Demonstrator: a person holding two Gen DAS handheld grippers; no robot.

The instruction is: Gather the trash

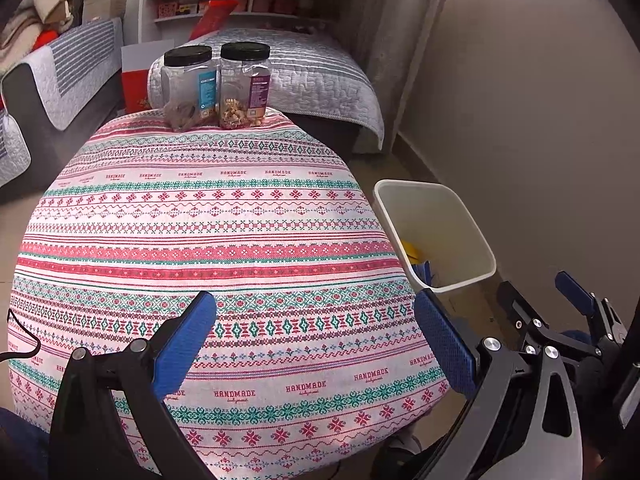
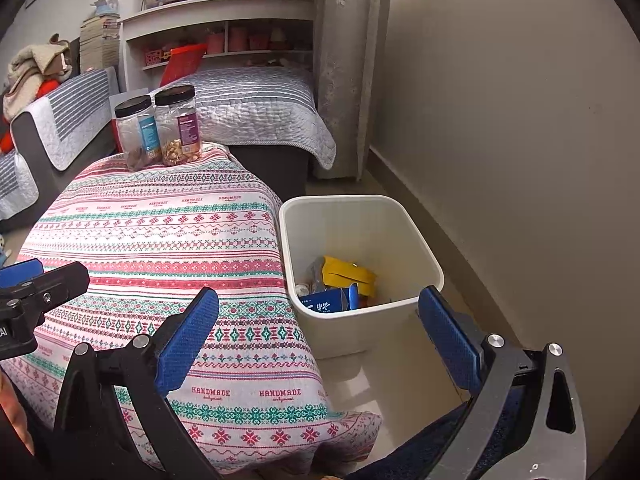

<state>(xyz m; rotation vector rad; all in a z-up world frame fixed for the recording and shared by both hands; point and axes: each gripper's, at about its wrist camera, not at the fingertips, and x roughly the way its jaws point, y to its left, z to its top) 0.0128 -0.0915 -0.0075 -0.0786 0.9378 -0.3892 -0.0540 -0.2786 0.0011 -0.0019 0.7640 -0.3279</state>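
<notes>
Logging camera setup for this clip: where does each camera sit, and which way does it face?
Left wrist: on the left gripper, facing across the patterned tablecloth toward two jars; the right gripper shows at right.
Right wrist: on the right gripper, facing the white bin beside the table; the left gripper shows at left.
Shared: tablecloth, jars, bin, bed.

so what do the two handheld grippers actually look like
Both the left gripper and right gripper have black plastic arms with silver bolts and flat fingers faced in blue textured pads. A thin black cable loops beside the left one.
</notes>
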